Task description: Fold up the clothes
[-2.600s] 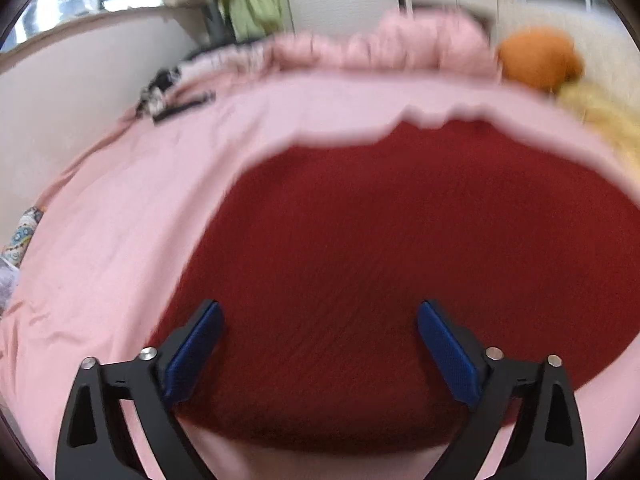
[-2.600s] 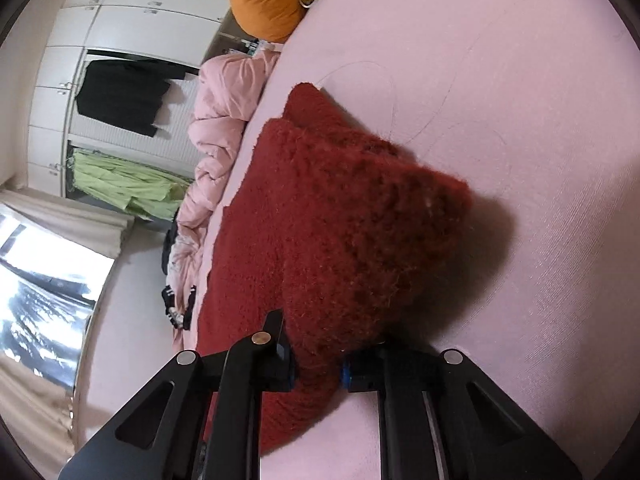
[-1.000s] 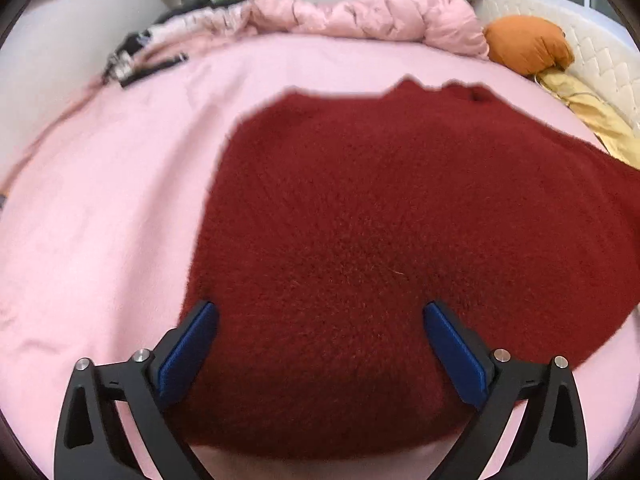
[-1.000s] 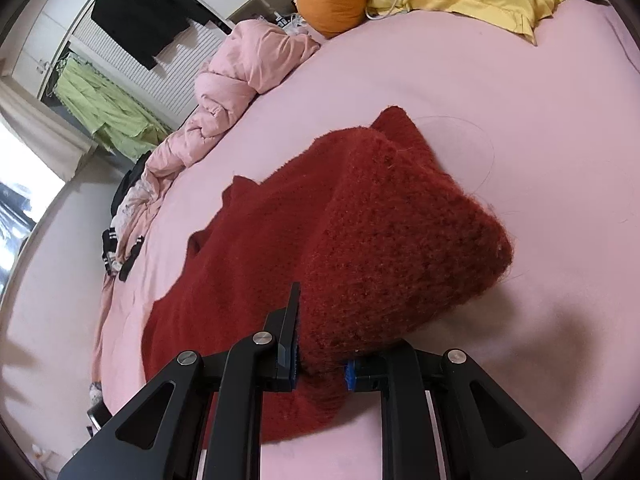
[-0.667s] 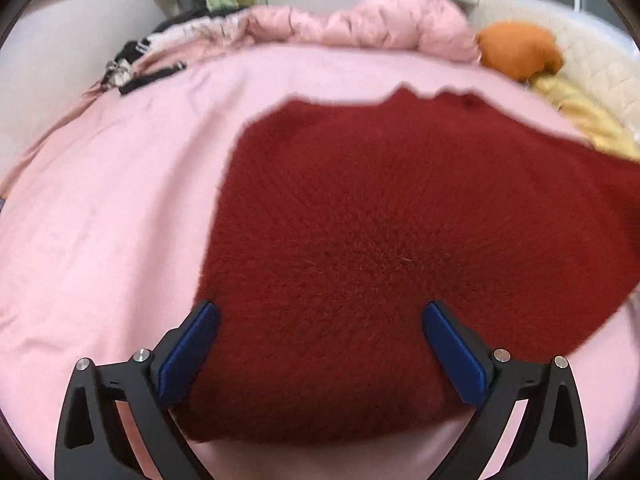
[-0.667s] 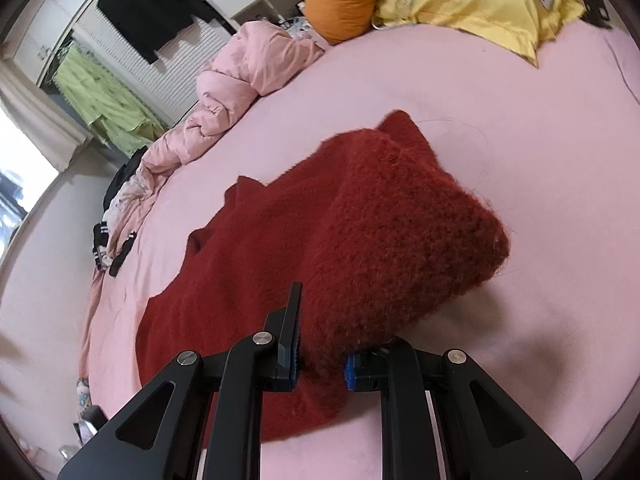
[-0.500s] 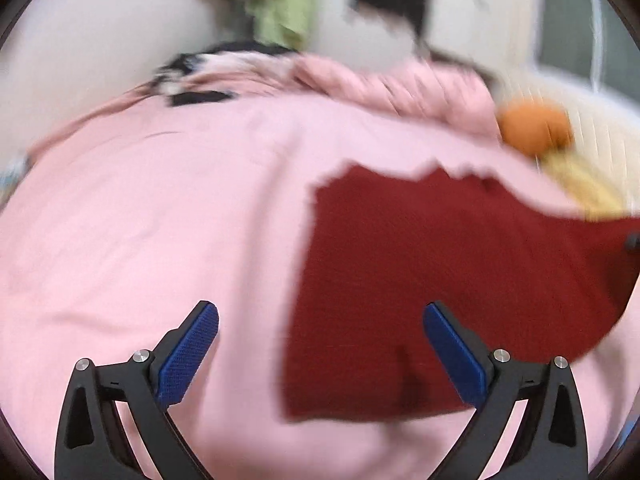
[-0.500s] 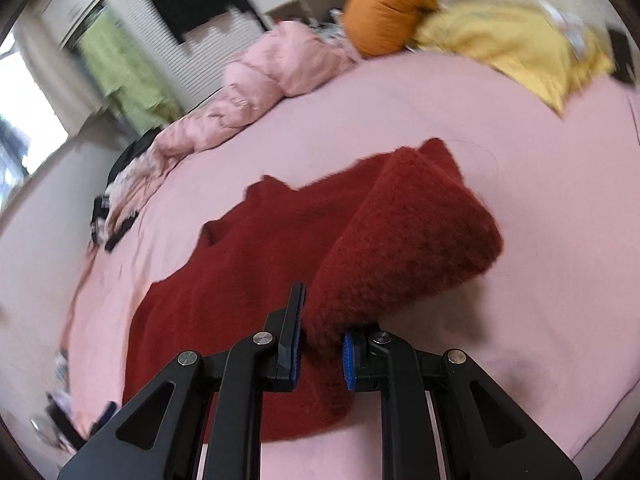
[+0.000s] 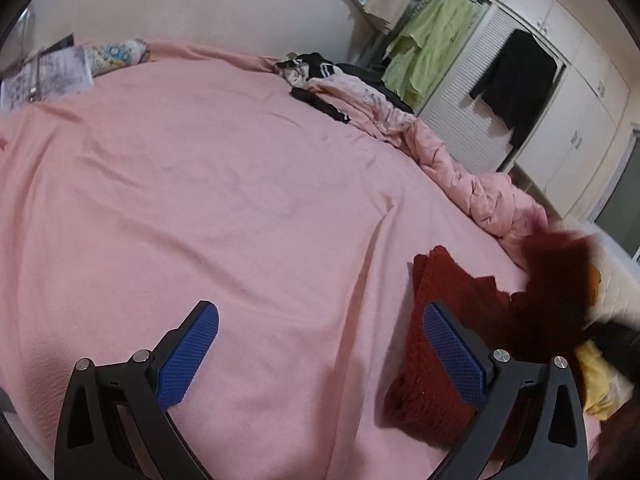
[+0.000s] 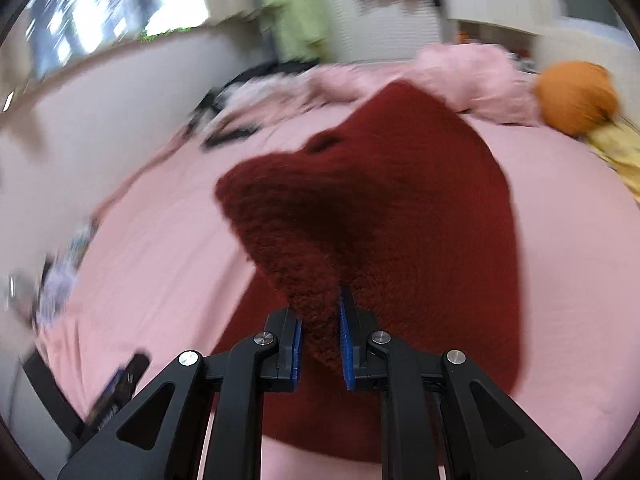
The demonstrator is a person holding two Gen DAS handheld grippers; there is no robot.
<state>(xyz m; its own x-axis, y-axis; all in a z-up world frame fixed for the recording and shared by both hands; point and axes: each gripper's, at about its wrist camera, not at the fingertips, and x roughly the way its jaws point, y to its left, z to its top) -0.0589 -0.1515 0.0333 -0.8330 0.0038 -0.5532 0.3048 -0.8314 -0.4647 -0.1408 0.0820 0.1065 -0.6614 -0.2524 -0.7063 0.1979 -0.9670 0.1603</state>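
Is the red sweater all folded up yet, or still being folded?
Still being folded. The right hand-held gripper pinches a flap of the red sweater and holds it up over the rest, which lies on the pink bed.

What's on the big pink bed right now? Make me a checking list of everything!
Surface: pink bedsheet, lightly wrinkled.
Job's things: red sweater, one part lifted, the rest lying on the sheet.
Clutter: pink duvet, orange cushion, yellow cloth, dark clothes, papers.
Grippers: right gripper shut on the sweater; left gripper open, holding nothing.
Cables: nothing seen.
Surroundings: white wardrobe, hanging green garment, hanging black garment.
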